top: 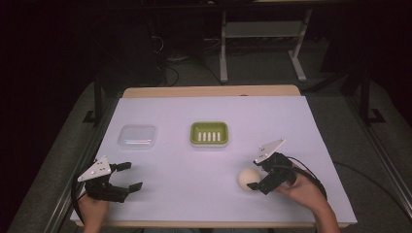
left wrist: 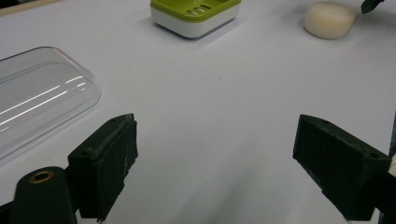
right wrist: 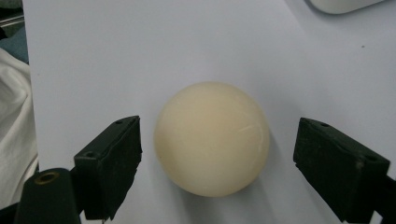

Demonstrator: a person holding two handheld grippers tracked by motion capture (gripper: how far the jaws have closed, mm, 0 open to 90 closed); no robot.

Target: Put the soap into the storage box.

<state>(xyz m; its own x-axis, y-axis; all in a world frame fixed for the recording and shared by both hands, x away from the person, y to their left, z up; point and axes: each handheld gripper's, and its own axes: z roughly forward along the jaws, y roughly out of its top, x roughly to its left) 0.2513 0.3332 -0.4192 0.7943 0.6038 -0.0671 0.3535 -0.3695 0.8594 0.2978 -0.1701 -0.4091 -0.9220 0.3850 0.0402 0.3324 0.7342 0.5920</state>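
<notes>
High view: soap bar point(top: 248, 178) lies on counter point(top: 214, 160), outside green dish point(top: 209, 133); clear lid point(top: 137, 136) apart.
Right gripper point(top: 256, 174): fingers wide, flanking soap, no contact.
Left gripper point(top: 128, 175): fingers wide, empty.
Progress: nothing grasped yet; likely placement remains.

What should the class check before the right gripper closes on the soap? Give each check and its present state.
1. Right gripper open: ok.
2. Soap between its jaws: ok, a gap shows on each side.
3. Jaws down at the soap's level: cannot tell.
4. Soap lying free on the table: ok.
5. Dish uncovered, lid beside it: ok.
6. Left gripper open and apart from the soap: ok.
</notes>
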